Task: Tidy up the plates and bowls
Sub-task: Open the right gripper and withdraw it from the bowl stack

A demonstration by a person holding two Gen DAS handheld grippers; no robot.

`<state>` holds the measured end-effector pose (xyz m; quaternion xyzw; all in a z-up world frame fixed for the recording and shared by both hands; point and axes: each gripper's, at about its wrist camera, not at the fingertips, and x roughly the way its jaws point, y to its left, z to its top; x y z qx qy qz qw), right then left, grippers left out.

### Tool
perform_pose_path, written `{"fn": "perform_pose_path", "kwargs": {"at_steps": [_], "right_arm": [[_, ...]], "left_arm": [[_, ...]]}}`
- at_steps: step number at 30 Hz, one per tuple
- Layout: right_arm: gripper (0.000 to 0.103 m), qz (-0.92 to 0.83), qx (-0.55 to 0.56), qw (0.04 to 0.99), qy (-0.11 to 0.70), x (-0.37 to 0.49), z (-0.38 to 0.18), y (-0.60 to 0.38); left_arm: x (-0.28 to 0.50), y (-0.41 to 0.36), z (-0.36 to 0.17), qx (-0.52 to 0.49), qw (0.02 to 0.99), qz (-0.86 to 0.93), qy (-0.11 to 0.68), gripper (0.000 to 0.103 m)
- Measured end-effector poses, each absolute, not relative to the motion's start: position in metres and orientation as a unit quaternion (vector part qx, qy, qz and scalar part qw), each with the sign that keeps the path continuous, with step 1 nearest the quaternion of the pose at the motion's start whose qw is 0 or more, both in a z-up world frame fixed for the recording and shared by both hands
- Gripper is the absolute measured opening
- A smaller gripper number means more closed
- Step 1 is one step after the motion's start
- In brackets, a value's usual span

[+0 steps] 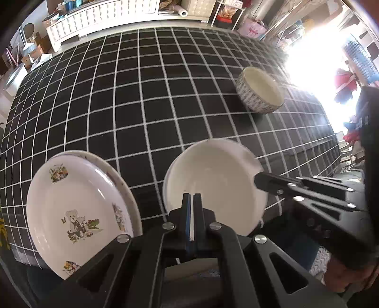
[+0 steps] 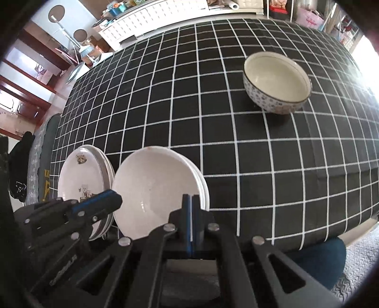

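A white bowl (image 1: 213, 180) (image 2: 151, 184) sits near the table's front edge, on top of other white bowls whose rims show at its right. My left gripper (image 1: 191, 195) (image 2: 117, 201) is shut at the bowl's left rim, with a white sliver between its fingers. At the opposite rim my right gripper (image 2: 190, 196) (image 1: 258, 182) is shut as well. Just left of the bowls lies a stack of plates (image 1: 75, 208) (image 2: 80, 175) printed with a bear. A blue-patterned bowl (image 1: 260, 90) (image 2: 277, 80) stands alone, upright, far to the right.
A black tablecloth with a white grid (image 1: 142, 94) (image 2: 165, 106) covers the table. A white cabinet (image 1: 101, 16) runs along the far side. A dark blue seat (image 2: 319, 260) is below the table's near right edge. Strong window glare washes out the far right.
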<state>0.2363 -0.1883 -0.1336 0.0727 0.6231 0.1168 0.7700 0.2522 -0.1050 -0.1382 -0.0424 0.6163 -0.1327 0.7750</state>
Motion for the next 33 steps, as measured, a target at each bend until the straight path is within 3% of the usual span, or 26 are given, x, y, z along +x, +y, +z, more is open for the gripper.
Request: {"fn": "perform_pose_path", "kwargs": {"at_steps": [9, 21, 33], "right_arm": [[0.003, 0.116, 0.07, 0.773, 0.619, 0.236, -0.13, -0.188], [0.003, 0.124, 0.072, 0.794, 0.59, 0.232, -0.098, -0.19], [0.005, 0.11, 0.086, 0.823, 0.551, 0.241, -0.052, -0.222]], "left_arm": [[0.252, -0.098, -0.144, -0.047, 0.771, -0.129, 0.621, 0.0], [0.252, -0.095, -0.111, -0.038, 0.794, -0.124, 0.594, 0.0], [0.259, -0.106, -0.066, -0.036, 0.819, -0.133, 0.557, 0.026]]}}
